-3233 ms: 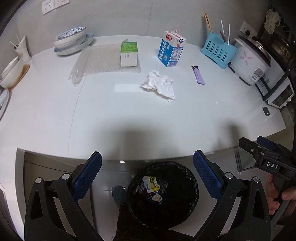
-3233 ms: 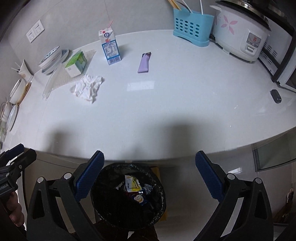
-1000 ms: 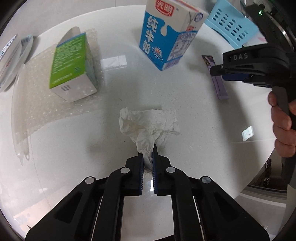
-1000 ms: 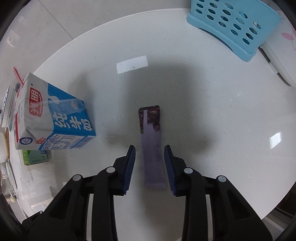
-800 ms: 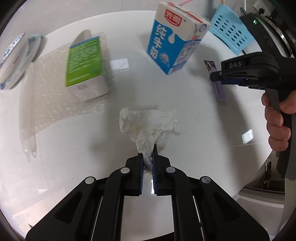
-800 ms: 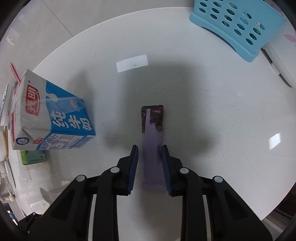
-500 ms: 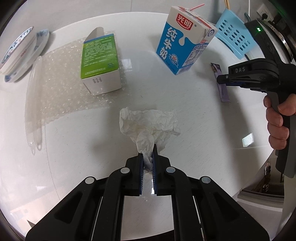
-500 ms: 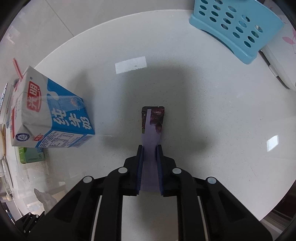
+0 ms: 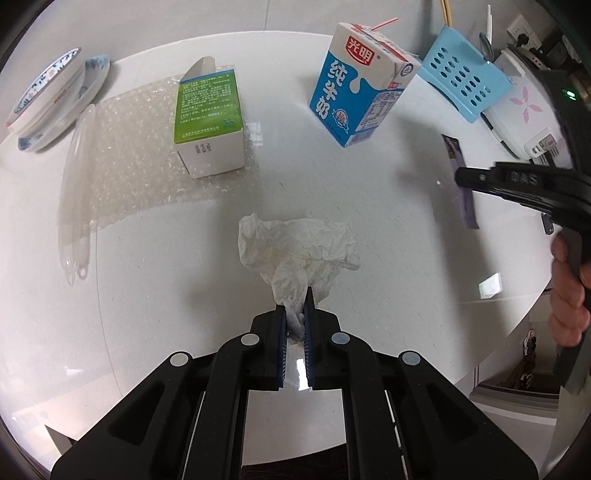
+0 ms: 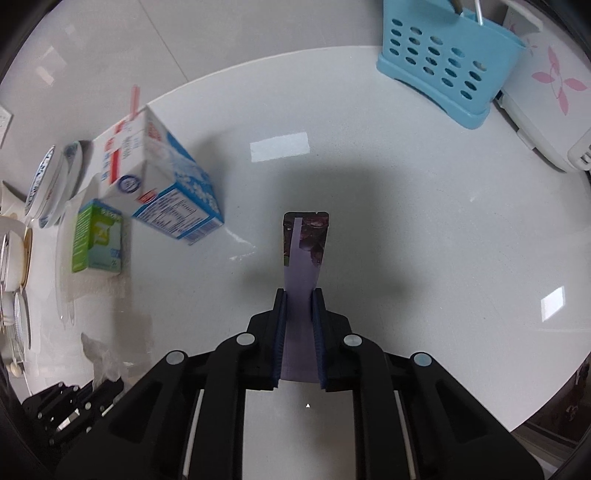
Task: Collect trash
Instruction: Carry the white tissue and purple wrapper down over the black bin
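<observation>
kitchen (rice cooker (image 9: 524, 110), bowls (image 9: 44, 99))

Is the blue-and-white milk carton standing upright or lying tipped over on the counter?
Upright: the milk carton rests on its base, gabled top and straw pointing up.

Your left tool (image 9: 295, 314) is a matte black frame with two blue ribbed pads (image 9: 282, 347) and round silver screw heads along its linkage arms. Your right tool (image 10: 299, 321) is built the same — black body, blue pads, silver screws. Seen from the side, it carries white "DAS" lettering and a small green light.
</observation>
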Available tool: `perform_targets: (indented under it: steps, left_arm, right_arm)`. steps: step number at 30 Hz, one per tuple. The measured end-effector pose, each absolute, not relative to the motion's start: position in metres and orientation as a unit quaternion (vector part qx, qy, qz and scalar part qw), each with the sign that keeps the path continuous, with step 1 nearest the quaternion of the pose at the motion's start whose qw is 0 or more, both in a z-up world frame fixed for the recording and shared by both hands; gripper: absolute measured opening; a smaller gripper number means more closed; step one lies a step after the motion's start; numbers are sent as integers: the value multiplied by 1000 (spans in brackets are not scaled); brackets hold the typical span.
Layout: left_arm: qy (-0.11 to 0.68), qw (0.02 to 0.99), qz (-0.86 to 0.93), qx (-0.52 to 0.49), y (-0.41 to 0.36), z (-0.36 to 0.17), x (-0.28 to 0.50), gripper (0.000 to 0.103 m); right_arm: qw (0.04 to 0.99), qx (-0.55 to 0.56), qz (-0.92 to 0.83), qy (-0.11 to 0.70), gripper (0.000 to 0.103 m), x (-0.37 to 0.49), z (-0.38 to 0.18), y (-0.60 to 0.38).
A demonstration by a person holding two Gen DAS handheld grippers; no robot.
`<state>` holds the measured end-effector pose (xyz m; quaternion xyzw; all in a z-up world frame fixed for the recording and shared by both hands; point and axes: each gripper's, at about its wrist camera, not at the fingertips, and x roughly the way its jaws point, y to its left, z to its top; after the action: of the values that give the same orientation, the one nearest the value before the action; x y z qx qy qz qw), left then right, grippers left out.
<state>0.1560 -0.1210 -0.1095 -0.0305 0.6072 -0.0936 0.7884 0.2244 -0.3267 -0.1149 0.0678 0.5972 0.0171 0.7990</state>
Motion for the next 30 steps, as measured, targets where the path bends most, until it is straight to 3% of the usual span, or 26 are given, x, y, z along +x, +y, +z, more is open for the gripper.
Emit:
perform_targets:
  steps: [11, 30]
  left_arm:
    - [592, 798, -107, -39, -133, -100, 122, 6]
    - [586, 802, -107, -50, -139, -91, 40, 6]
  right_arm:
    - [821, 81, 45, 564, 13, 167, -79, -333]
    - [826, 72, 74, 554, 13, 76, -73, -333]
